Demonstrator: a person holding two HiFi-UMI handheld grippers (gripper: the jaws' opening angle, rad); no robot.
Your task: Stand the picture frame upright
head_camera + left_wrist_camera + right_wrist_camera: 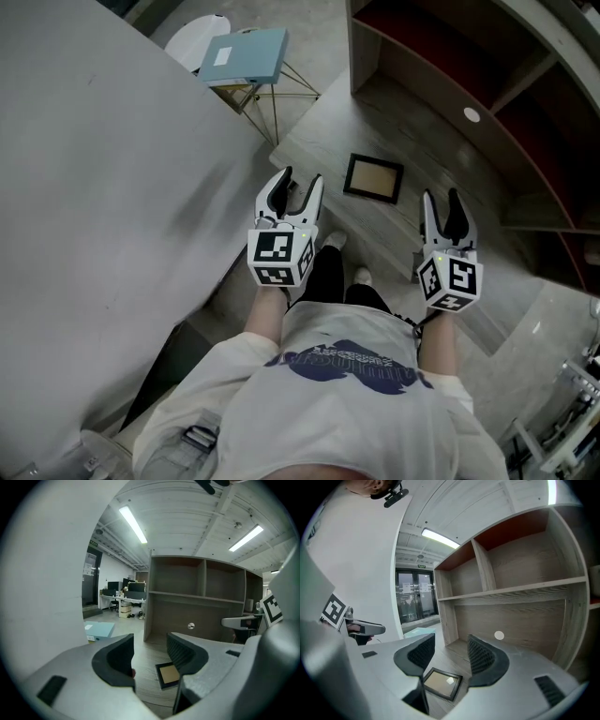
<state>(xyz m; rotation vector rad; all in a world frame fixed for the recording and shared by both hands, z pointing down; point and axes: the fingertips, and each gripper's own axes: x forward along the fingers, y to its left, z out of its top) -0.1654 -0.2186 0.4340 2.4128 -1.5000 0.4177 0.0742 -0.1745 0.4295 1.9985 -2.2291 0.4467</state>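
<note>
Grey-jawed and spread wide, the left gripper (295, 183) (150, 656) holds nothing and touches nothing. The right gripper (441, 202) (447, 656) is likewise parted and bare, with only air between its pads. Both hover short of the picture frame (373, 178) (168, 674) (440, 683), which lies flat, face up, on the wood-grain surface (427, 141) ahead and between them. In the head view, its long axis runs roughly left to right, slightly skewed.

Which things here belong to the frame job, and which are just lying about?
Job: picture frame, lying flat; left tongs and right tongs, both open and empty.
Lying about: blue box; shelving unit.
</note>
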